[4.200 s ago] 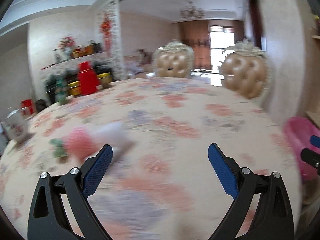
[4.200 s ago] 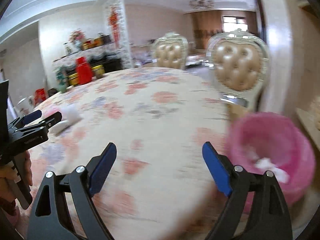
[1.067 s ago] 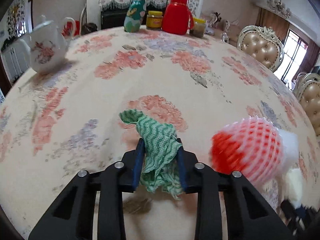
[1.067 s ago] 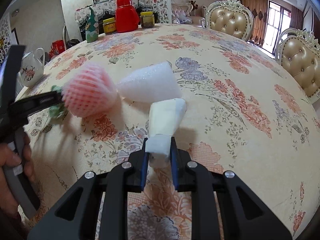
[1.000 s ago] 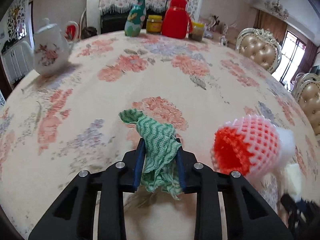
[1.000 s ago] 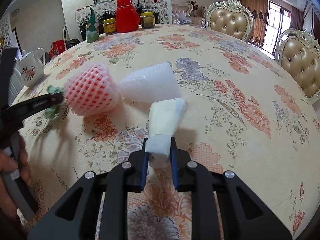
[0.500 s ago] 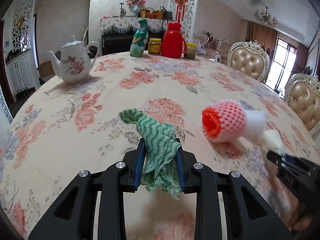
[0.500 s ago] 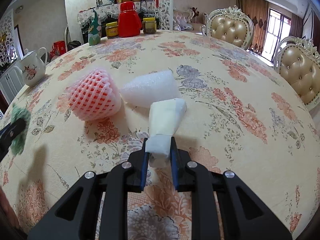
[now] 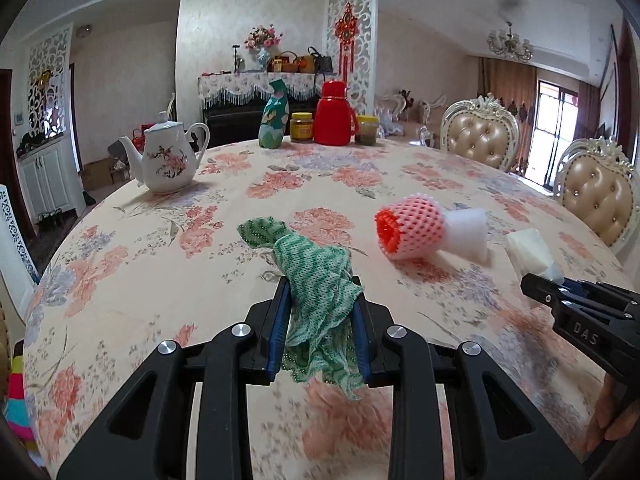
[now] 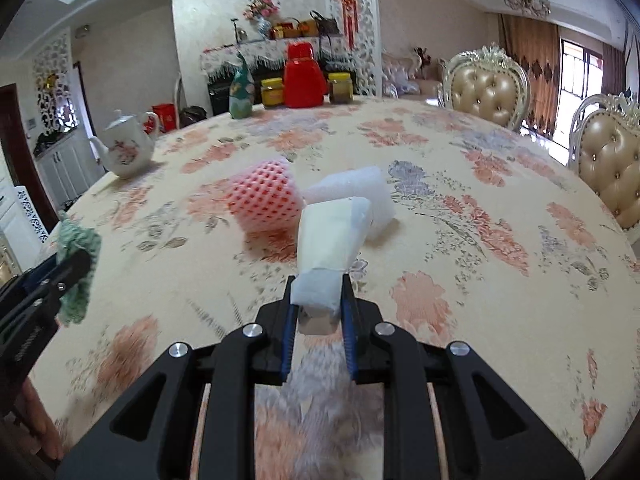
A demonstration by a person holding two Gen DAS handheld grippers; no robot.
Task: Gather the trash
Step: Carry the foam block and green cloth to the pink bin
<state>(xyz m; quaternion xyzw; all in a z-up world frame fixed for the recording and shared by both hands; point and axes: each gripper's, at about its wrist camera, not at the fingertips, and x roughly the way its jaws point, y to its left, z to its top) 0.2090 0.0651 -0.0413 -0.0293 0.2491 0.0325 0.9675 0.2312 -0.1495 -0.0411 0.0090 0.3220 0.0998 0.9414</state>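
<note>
My left gripper (image 9: 320, 312) is shut on a green mesh rag (image 9: 312, 280) and holds it above the floral table. The rag also shows at the left of the right wrist view (image 10: 78, 248). My right gripper (image 10: 318, 300) is shut on a white foam wrapper (image 10: 330, 236), lifted off the table; it also shows in the left wrist view (image 9: 530, 248). A pink foam fruit net (image 9: 410, 228) (image 10: 266, 196) and a white foam piece (image 9: 466, 230) (image 10: 360, 188) lie on the table between the two grippers.
A white teapot (image 9: 166, 160) stands at the table's left edge. A red thermos (image 9: 334, 114), a green bottle (image 9: 274, 118) and two jars (image 9: 302, 126) stand at the far edge. Padded chairs (image 9: 480, 140) are at the right side.
Both grippers have risen and pulled back from the table, each keeping its piece. The foam wrapper has come up off the tablecloth. The pink net and white foam piece stay on the table.
</note>
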